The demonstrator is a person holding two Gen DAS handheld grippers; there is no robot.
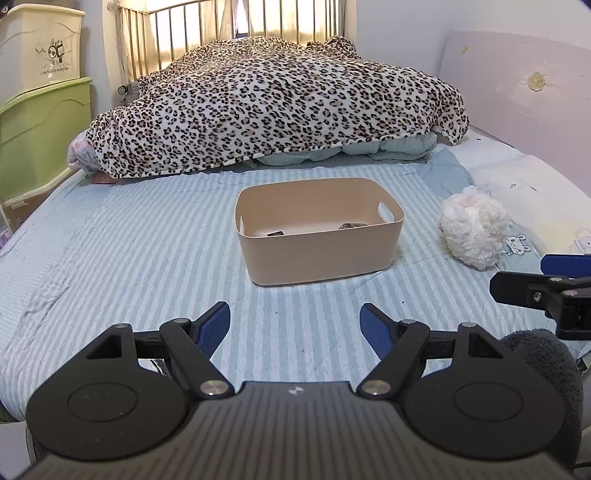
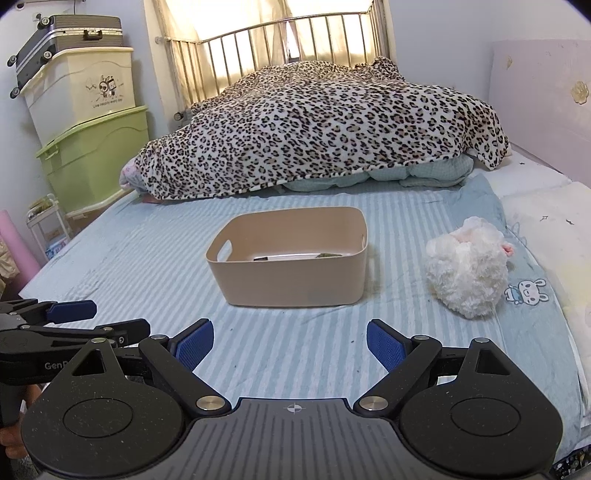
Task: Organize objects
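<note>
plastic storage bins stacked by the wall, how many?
2: cream bin on top, green bin beneath it, left of the bed. A suitcase sits above; more may be hidden.

"GenR" on left tool [image 2: 70, 314]

A tan plastic bin [image 1: 320, 242] sits upright on the bed straight ahead of both open tongs; small dark items [image 1: 352, 225] lie inside; a fluffy white plush [image 2: 467, 266] rests right of it, apart.
</note>
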